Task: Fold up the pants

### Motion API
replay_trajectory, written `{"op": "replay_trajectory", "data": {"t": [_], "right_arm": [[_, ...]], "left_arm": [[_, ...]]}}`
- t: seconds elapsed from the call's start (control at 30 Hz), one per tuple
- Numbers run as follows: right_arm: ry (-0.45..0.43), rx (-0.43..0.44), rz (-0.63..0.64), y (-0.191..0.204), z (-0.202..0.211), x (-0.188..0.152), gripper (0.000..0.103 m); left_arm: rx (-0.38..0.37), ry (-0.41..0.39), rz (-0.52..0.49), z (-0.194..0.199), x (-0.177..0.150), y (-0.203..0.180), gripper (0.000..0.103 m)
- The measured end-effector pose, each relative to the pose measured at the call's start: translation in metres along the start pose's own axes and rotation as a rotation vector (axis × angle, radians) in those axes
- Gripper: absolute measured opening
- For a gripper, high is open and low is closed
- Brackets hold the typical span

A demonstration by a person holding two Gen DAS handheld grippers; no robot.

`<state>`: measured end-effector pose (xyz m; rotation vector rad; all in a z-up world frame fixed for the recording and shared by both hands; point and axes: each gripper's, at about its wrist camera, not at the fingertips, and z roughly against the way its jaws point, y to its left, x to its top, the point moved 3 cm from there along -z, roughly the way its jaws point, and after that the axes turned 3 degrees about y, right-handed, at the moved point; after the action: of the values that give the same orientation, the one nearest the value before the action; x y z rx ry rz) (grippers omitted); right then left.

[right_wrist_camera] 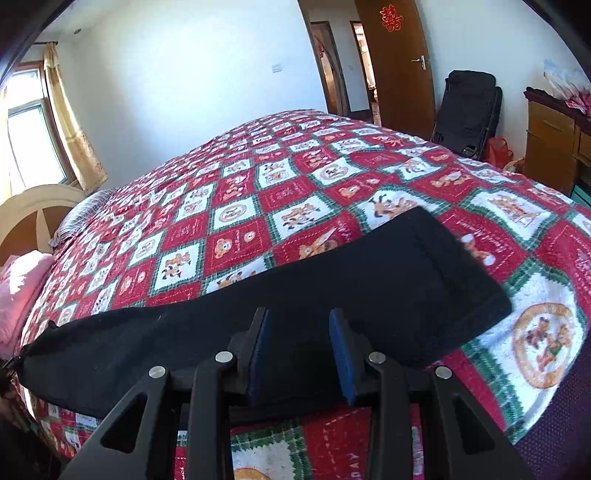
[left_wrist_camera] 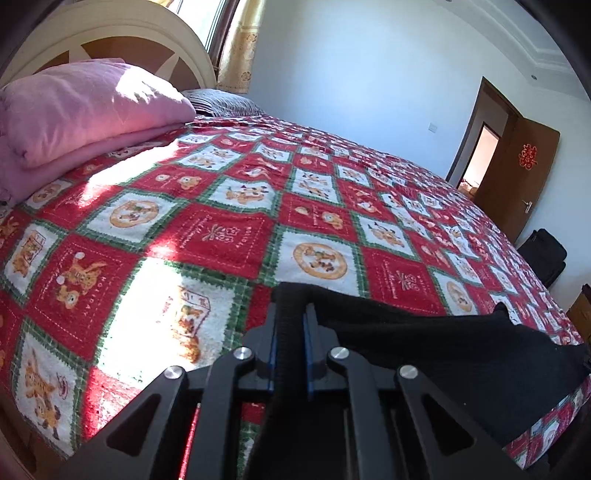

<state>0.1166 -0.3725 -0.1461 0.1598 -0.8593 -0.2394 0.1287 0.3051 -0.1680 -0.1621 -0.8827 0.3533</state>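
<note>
A: Where are the black pants (right_wrist_camera: 258, 321) sitting?

B: They are lying stretched across the near edge of the bed, on top of the red, white and green checked blanket (right_wrist_camera: 236, 206). In the right wrist view a hemmed leg end (right_wrist_camera: 443, 269) is lying flat toward the right, and the rest is running off toward the left edge of the picture.

A: What is the left gripper (left_wrist_camera: 290, 339) doing?

B: It is pinching a ribbed black band of the pants between its blue pads (left_wrist_camera: 307, 354). The jaws are standing very narrow, with only the fabric between them, and the cloth is draping away from them to the right and down over the bed edge.

A: And the right gripper (right_wrist_camera: 301, 350)?

B: Its blue-padded fingers (right_wrist_camera: 341, 354) are standing partly apart over the pants. Black cloth is showing in the gap between them, but I cannot tell whether the pads are actually pressing on it.

A: What else is showing?

B: A folded pink quilt (left_wrist_camera: 81, 107) is resting near the cream headboard (left_wrist_camera: 122, 33), with a striped pillow (left_wrist_camera: 225, 101) just beside it. Sunlight is falling in bright patches across the blanket. Beyond the bed, a brown door (right_wrist_camera: 395, 66) with a red paper decoration (right_wrist_camera: 390, 16) is standing open, and a black suitcase (right_wrist_camera: 467, 110) is leaning against the wall near a wooden dresser (right_wrist_camera: 554, 144).
</note>
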Motion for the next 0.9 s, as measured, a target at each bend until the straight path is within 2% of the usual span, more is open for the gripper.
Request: {"op": "replay_trajectory", "data": {"t": [0.13,0.17,0.2,0.23,0.37,0.47,0.5,0.53,0.57,0.63,0.7,0.8,0.9], "right_arm": [[-0.019,-0.02,-0.034,-0.018,0.011,0.003,0.036],[-0.023,-0.026,-0.044,-0.023,0.013,0.003,0.037],[-0.027,-0.034,-0.054,-0.028,0.014,0.003,0.037],[-0.025,-0.044,-0.071,-0.036,0.015,0.004,0.038],[-0.019,-0.026,-0.124,-0.051,0.016,0.005,0.038],[-0.023,-0.076,-0.077,-0.049,0.021,0.004,0.038],[-0.026,-0.078,-0.072,-0.051,0.023,0.004,0.038],[-0.031,-0.065,-0.081,-0.054,0.027,0.005,0.038],[-0.051,-0.041,-0.109,-0.06,0.032,0.008,0.039],[-0.081,-0.059,-0.15,-0.071,0.039,0.015,0.045],[-0.099,-0.069,-0.173,-0.077,0.042,0.025,0.046],[-0.117,-0.045,-0.15,-0.072,0.038,0.039,0.046],[-0.096,0.056,-0.093,-0.055,0.024,0.048,0.046]], "left_arm": [[0.028,-0.027,0.052,0.004,0.008,0.016,0.012],[0.04,-0.039,0.052,0.006,0.01,0.018,0.008],[0.086,-0.053,0.034,0.008,0.012,0.019,0.0],[0.109,-0.051,0.019,0.008,0.012,0.021,0.0],[0.097,-0.027,0.026,0.01,0.007,0.027,0.002],[0.098,-0.067,0.012,0.024,0.004,0.02,0.01],[0.1,-0.08,0.002,0.029,0.005,0.015,0.016],[0.105,-0.09,-0.014,0.033,0.005,0.008,0.03],[0.106,-0.105,-0.035,0.039,0.005,-0.001,0.04],[0.1,-0.151,-0.054,0.05,0.006,-0.017,0.08],[0.062,-0.184,-0.074,0.059,0.007,-0.037,0.087],[-0.009,-0.169,-0.099,0.057,0.006,-0.066,0.087],[-0.048,-0.107,-0.116,0.038,-0.004,-0.087,0.089]]}}
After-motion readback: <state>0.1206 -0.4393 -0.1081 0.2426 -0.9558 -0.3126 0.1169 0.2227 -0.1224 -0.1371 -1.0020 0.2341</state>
